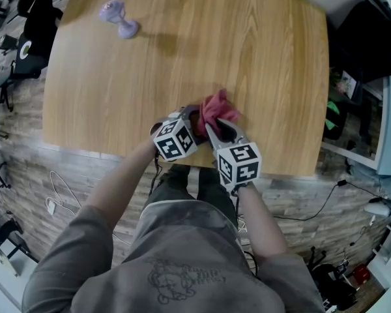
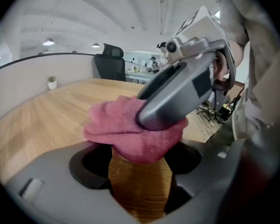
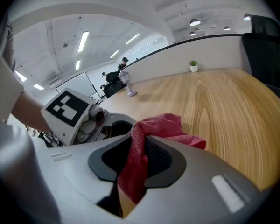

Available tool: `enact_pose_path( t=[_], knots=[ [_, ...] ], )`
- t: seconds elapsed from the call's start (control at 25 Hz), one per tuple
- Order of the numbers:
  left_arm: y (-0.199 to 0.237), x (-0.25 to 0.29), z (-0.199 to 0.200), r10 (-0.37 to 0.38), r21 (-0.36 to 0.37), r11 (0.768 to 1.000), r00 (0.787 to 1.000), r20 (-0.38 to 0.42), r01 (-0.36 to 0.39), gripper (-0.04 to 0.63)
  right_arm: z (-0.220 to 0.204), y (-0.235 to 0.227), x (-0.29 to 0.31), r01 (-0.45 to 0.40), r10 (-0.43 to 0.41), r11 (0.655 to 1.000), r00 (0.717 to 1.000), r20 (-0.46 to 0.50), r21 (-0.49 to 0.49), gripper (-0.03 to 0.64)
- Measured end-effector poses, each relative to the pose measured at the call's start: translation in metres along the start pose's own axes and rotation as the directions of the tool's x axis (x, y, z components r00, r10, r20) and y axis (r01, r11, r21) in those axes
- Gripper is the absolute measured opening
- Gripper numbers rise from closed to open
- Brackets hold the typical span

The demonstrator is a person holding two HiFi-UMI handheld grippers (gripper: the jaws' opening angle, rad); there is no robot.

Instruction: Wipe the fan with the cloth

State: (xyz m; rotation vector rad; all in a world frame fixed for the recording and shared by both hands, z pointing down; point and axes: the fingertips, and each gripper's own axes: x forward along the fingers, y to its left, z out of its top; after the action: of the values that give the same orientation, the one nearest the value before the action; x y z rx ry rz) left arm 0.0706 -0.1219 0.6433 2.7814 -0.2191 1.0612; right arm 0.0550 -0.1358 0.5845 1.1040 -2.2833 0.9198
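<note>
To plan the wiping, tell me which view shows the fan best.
Head view: the purple fan shows whole, far across the table. The right gripper view shows it only small and distant; the left gripper view shows none of it.

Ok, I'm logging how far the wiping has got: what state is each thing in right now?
cloth: bunched up, clamped between the jaws of the right gripper, near the front edge of the table.
fan: upright at the table's far left corner, untouched.
right gripper: shut on the cloth.
left gripper: open, jaws apart, gripping nothing, right beside the cloth.
</note>
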Motion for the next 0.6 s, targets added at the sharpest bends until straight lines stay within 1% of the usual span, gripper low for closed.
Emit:
enact_pose_path(
  t=[0.08, 0.16, 0.24, 0.44, 0.6],
  knots=[
    [-0.001, 0.0, 0.0, -0.001, 0.0, 1.0, 1.0, -0.003, 0.001, 0.339, -0.011, 0.002, -0.009, -0.013, 0.013, 1.0, 1.0, -0.022, -0.013, 0.098],
    [-0.001, 0.001, 0.0, -0.001, 0.002, 1.0, 1.0, -0.005, 0.001, 0.339, -0.021, 0.0, -0.019, -0.012, 0.013, 1.0, 0.999, -0.032, 0.002, 0.098],
    [-0.001, 0.001, 0.0, -0.002, 0.001, 1.0, 1.0, -0.006, 0.002, 0.339, -0.033, -0.001, -0.029, -0.005, 0.007, 1.0, 0.998, -0.056, 0.023, 0.098],
    [-0.001, 0.0, 0.0, -0.001, 0.004, 1.0, 1.0, -0.003, 0.001, 0.339, -0.067, -0.005, -0.053, 0.004, -0.001, 1.0, 0.991, -0.133, 0.02, 0.098],
    [0.001, 0.0, -0.001, 0.002, 0.001, 1.0, 1.0, -0.005, -0.002, 0.339, -0.087, -0.015, -0.069, 0.033, -0.022, 0.998, 0.982, -0.185, 0.057, 0.098]
  ],
)
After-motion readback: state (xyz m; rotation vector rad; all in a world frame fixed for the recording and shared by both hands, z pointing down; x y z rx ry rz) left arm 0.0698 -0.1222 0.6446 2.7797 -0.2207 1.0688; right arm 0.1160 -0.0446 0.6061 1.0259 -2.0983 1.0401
